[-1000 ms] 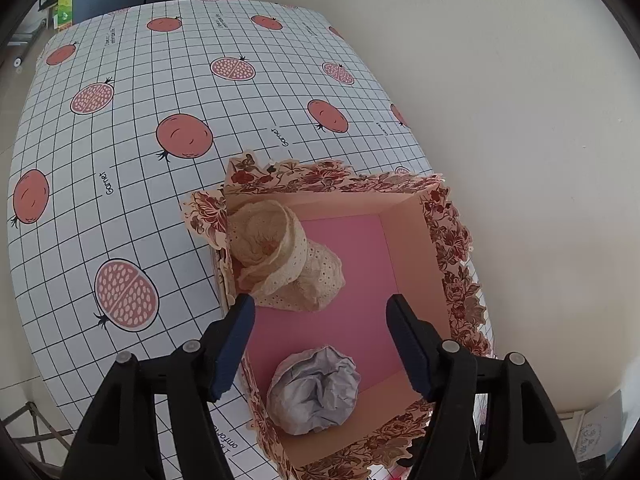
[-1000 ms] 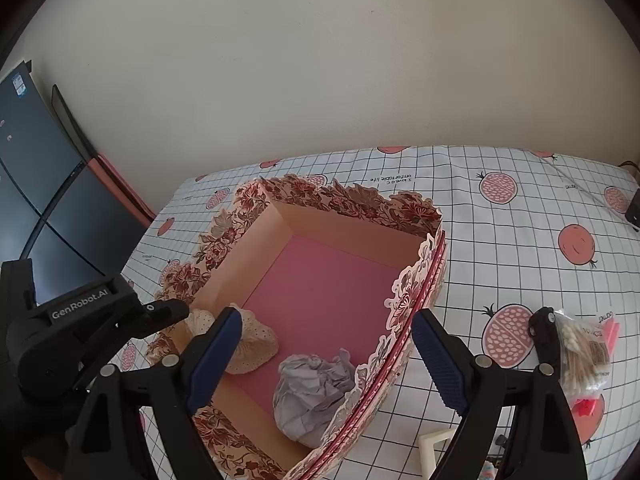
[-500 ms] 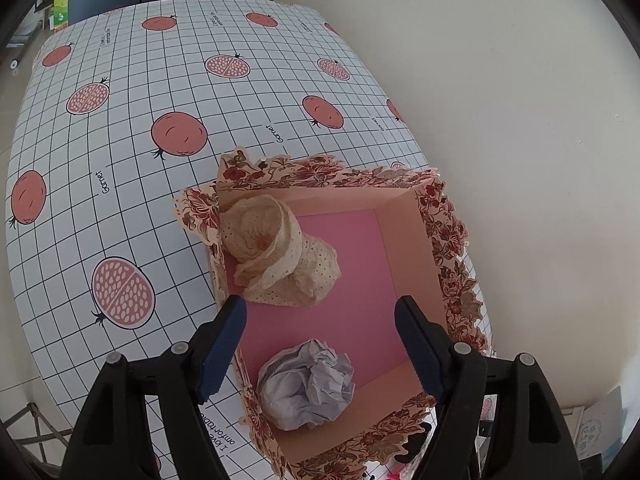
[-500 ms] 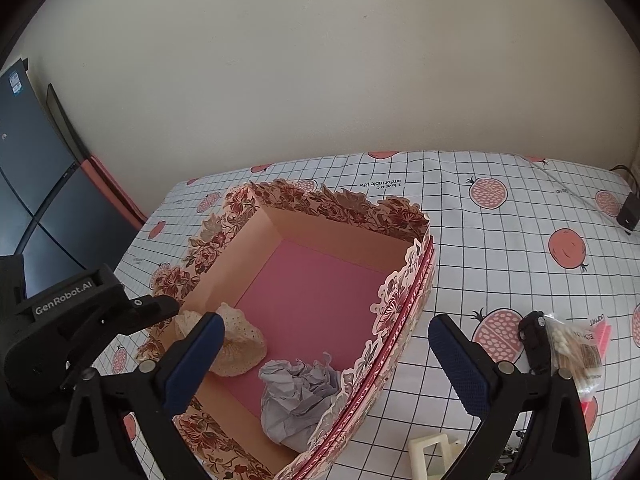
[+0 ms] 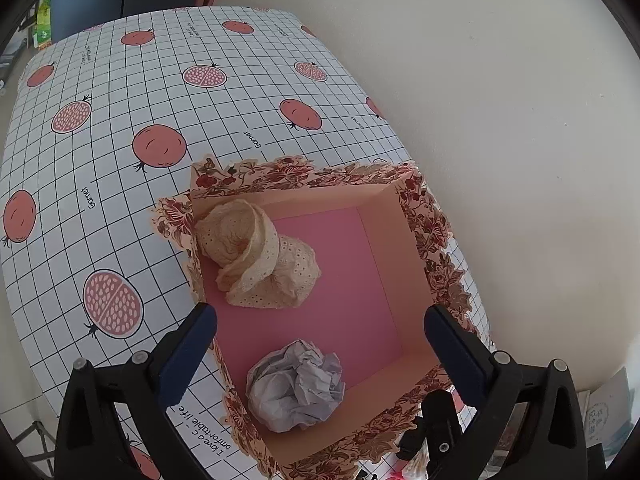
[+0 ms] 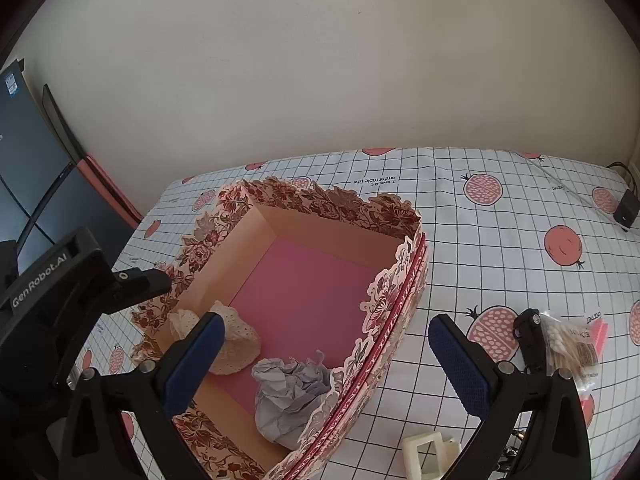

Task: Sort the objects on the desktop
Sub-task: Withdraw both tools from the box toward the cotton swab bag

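Both grippers, left (image 5: pixel 320 334) and right (image 6: pixel 326 346), spread wide, empty, above floral box (image 5: pixel 424 248). Crumpled paper ball (image 5: pixel 296 386) and lace cloth (image 5: pixel 260 260) lie inside, sorted. Cotton-swab bag (image 6: pixel 570 342) on tablecloth (image 6: pixel 500 252), likely next.

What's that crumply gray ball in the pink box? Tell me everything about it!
The crumpled paper ball is pale gray-lilac, looks like thin paper scrunched into a rough lump full of folds. It rests on the pink floor of the flowered box, in the near corner by the walls, apart from the cream lace cloth. Neither gripper touches it.
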`<state>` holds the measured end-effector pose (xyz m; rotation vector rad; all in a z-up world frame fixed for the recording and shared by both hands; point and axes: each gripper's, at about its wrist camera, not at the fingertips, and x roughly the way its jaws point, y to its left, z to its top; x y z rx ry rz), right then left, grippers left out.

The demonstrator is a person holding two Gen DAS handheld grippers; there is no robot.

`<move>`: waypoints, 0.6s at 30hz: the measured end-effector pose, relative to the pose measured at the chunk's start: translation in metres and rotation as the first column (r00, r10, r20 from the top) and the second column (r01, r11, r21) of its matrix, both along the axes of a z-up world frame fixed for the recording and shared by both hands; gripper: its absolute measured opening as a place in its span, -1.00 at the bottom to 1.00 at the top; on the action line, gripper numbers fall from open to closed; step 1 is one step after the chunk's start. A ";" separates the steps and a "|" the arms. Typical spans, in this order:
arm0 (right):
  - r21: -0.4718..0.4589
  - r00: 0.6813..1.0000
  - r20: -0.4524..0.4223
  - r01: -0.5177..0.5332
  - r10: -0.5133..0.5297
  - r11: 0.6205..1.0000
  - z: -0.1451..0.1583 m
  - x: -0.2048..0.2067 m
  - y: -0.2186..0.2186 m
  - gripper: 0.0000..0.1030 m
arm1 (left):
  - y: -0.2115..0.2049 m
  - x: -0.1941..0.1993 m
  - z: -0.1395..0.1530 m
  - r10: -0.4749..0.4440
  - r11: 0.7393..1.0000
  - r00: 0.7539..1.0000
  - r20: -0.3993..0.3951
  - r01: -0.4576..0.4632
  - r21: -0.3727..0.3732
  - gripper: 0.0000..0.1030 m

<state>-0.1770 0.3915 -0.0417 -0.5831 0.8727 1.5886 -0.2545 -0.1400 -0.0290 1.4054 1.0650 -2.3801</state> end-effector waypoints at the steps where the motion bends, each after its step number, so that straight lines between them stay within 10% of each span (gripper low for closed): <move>1: 0.000 1.000 0.000 0.000 0.000 1.000 0.000 0.000 0.000 1.00 | 0.001 0.000 0.001 -0.004 1.000 1.000 -0.001 0.004 -0.005 1.00; 18: 0.022 1.000 0.004 0.031 -0.031 0.999 0.020 0.021 -0.005 1.00 | 0.039 0.014 0.072 -0.101 0.958 0.976 -0.195 0.042 -0.284 1.00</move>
